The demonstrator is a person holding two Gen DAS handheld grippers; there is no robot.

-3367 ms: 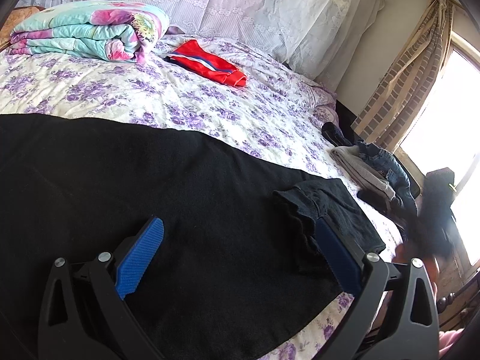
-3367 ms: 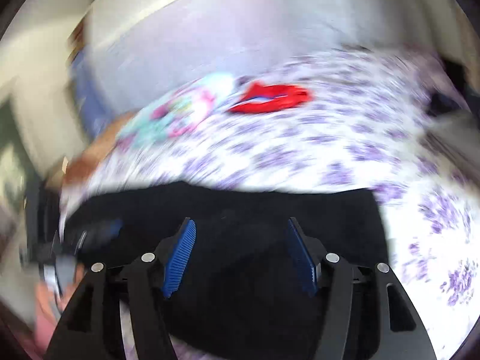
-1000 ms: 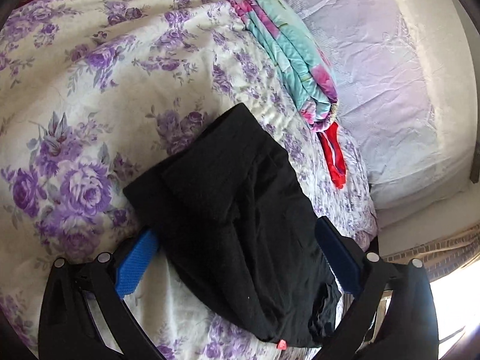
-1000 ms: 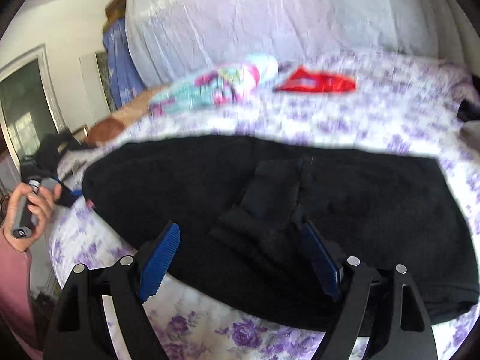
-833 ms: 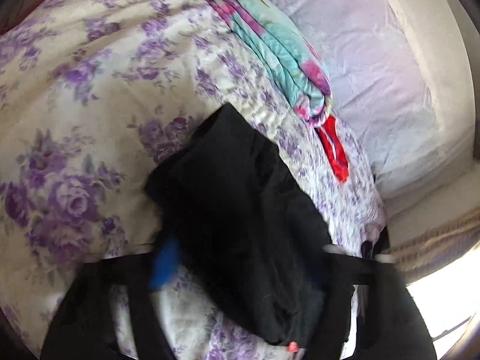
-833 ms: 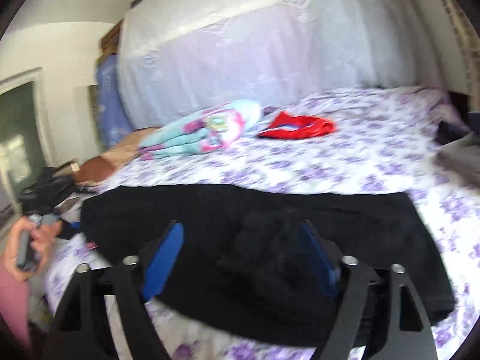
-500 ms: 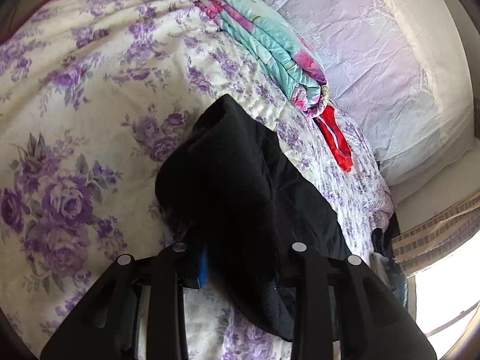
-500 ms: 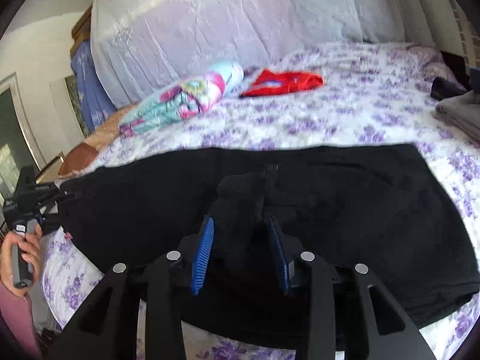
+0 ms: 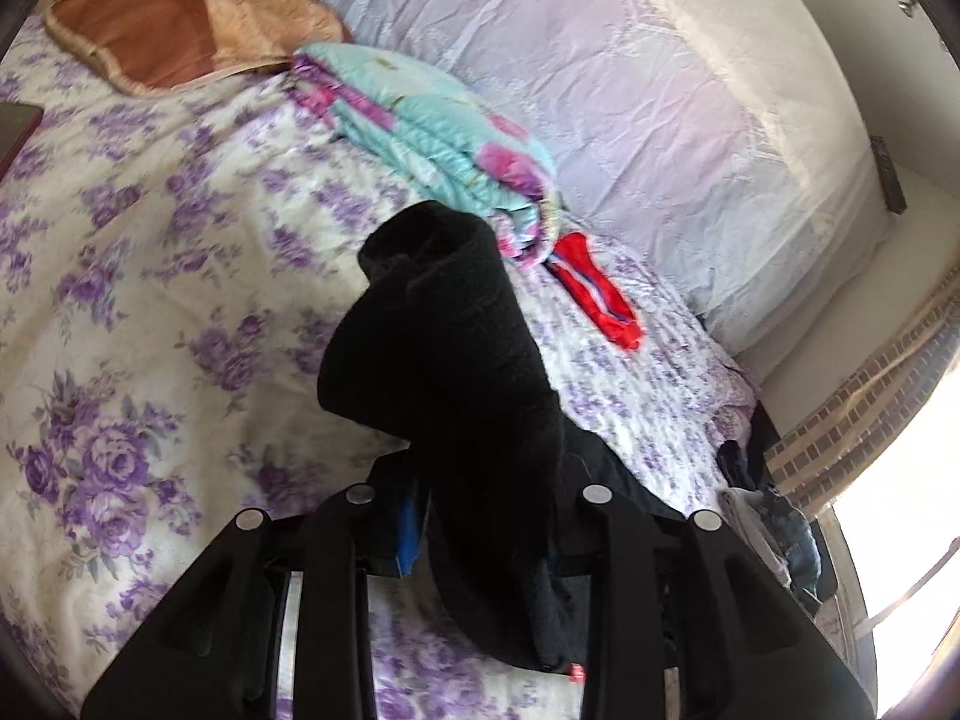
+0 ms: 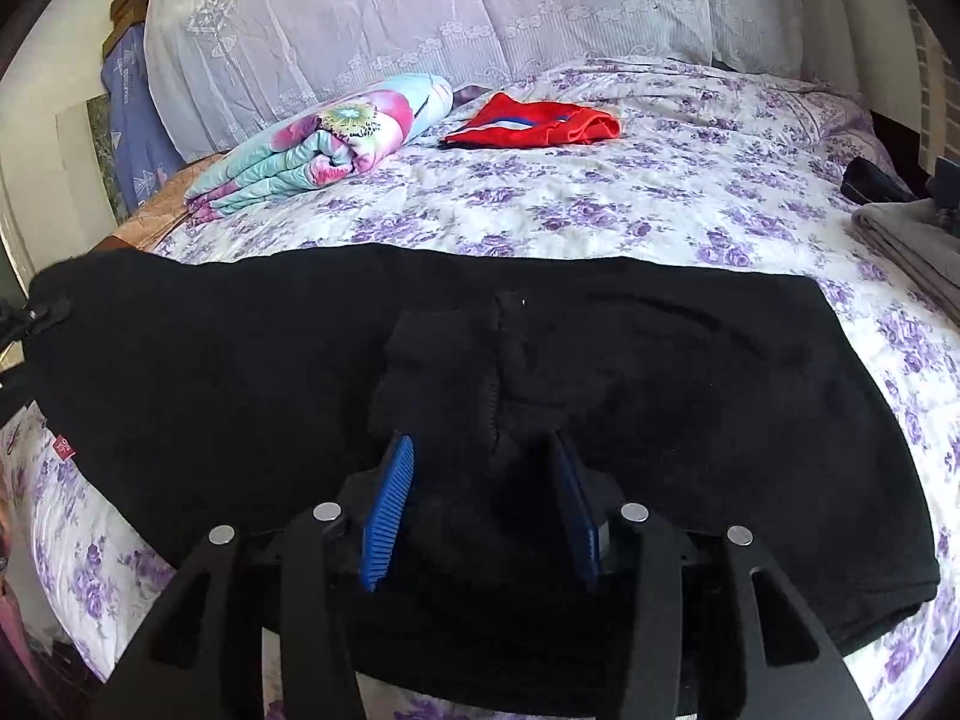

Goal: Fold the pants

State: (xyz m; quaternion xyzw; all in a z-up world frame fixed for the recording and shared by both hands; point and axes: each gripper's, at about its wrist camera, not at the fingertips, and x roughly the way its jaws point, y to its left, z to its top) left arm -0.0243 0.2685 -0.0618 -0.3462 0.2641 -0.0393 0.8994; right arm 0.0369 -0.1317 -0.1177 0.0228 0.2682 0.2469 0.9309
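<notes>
The black pants lie stretched across the near edge of the bed with its purple-flowered sheet. My left gripper is shut on one end of the pants, and the cloth bunches up in front of it, lifted off the bed. My right gripper is shut on a raised fold of the pants near their middle. Both blue pads press into the black cloth.
A folded teal and pink quilt and a red garment lie at the far side of the bed. A brown cushion lies near the headboard. Folded grey and dark clothes lie at the right edge.
Both grippers closed on the black pants from wide open. The left gripper has lifted its end of the cloth and swung toward the quilt.
</notes>
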